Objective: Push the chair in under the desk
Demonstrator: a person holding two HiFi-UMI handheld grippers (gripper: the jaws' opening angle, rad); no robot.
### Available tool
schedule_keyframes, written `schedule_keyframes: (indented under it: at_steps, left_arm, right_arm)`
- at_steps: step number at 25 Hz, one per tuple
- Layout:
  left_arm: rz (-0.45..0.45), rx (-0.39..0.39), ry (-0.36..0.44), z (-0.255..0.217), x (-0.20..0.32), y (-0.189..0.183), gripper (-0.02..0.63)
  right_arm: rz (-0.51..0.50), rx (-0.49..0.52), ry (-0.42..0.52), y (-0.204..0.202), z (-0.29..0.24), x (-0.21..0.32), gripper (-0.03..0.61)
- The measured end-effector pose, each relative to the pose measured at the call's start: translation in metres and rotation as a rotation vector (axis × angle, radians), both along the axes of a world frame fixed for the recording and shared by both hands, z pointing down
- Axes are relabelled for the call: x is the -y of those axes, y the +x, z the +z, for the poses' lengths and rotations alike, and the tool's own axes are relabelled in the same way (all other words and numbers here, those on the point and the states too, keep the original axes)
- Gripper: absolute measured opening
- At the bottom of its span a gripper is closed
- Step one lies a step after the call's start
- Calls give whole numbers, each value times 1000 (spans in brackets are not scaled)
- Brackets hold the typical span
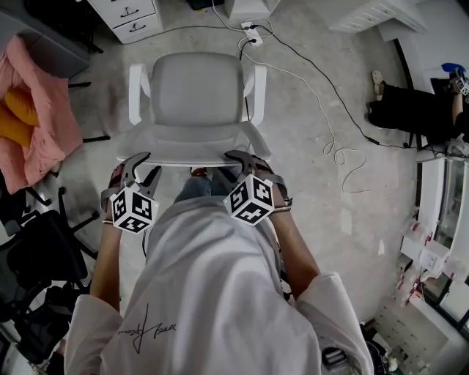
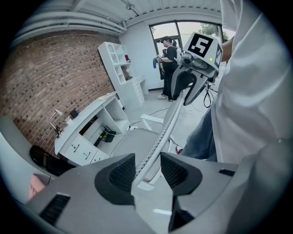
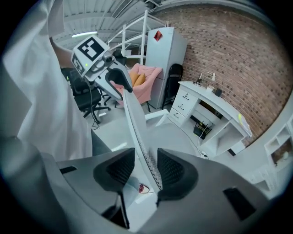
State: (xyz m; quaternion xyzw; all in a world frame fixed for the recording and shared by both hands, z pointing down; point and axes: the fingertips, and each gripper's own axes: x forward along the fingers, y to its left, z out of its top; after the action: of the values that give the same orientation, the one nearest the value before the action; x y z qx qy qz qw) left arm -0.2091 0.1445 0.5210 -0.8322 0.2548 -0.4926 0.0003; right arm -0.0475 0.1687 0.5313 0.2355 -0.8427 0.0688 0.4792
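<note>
A white-grey office chair stands in front of me, its seat facing the white desk at the top of the head view. Both grippers sit at the top edge of its backrest. My left gripper straddles the edge near the left end. In the left gripper view the backrest runs between the pads with a gap beside it. My right gripper straddles the right end. In the right gripper view the backrest lies against one pad only. Both are open.
The desk has drawers and an open bay. White cables and a power strip lie on the floor right of the chair. A pink cloth and a black chair stand left. A person is at far right.
</note>
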Motion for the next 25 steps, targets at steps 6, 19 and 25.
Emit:
schedule_keyframes:
  at_steps: [6,19,25]
  left_arm:
    - [0,-11,11,0,1,2,158]
    - [-20,-22,32,-1,3,1,163]
    - [-32,-25,36,-1,4,0,166]
  right_arm:
    - [34,9,21,7,6,3,172]
    - [41,19,53,6,5,4,172]
    - [38,23,58,5,5,6,172]
